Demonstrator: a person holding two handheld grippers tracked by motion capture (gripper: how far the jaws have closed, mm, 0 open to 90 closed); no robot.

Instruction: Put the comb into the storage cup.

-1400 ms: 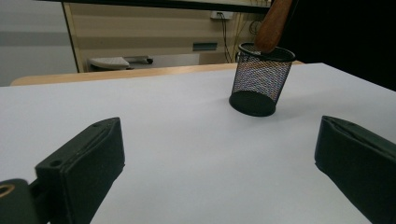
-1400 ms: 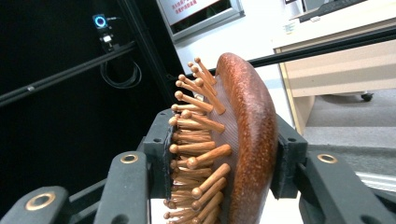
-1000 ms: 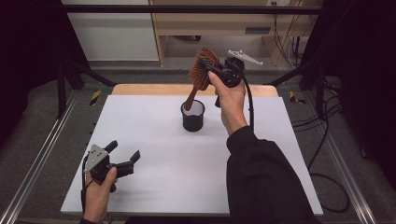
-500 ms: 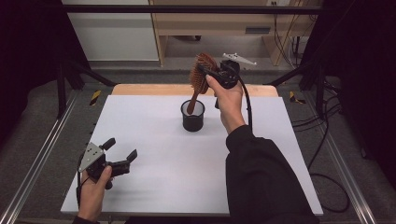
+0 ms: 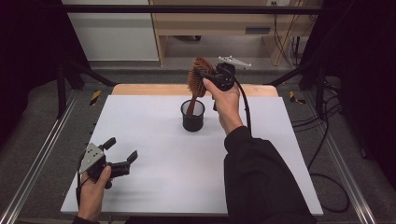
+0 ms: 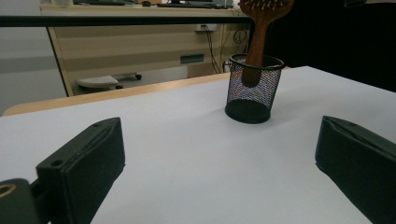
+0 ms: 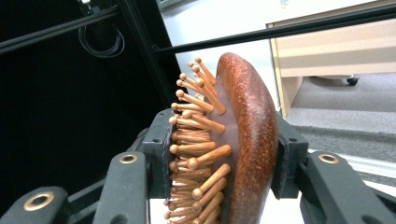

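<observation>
I take the black mesh cup (image 5: 193,115) as the landmark. It stands upright on the white counter (image 5: 154,116), toward the far middle of the sheet.

1. Hairbrush. I see a wooden hairbrush (image 5: 196,77) with its handle end down inside the mesh cup and its head above the rim, tilted slightly toward the far edge. In the left hand-held gripper view the handle (image 6: 254,44) passes through the rim and is visible behind the mesh.

2. Right hand-held gripper (image 5: 205,74). It is above the mesh cup, raised clear of the counter, held by the right hand (image 5: 226,100), whose dark sleeve (image 5: 261,177) runs back to the near edge. In its own view the two jaws are pinched on the brush head (image 7: 243,140): one jaw bears on the smooth rounded back, the other sits against the side carrying the wooden pins (image 7: 196,135). A black cable (image 5: 245,105) trails from it along the forearm.

3. Left hand-held gripper (image 5: 122,151). It is well apart from the mesh cup, near the left front corner of the counter, held low by the left hand (image 5: 93,189). Its jaws are spread wide with nothing between them; in its own view they frame bare counter, with the mesh cup (image 6: 254,91) ahead and right of centre.

4. Background. Beyond the mesh cup I see the counter's wooden far edge (image 5: 154,88) and a pale wooden desk (image 5: 210,23) behind it.
</observation>
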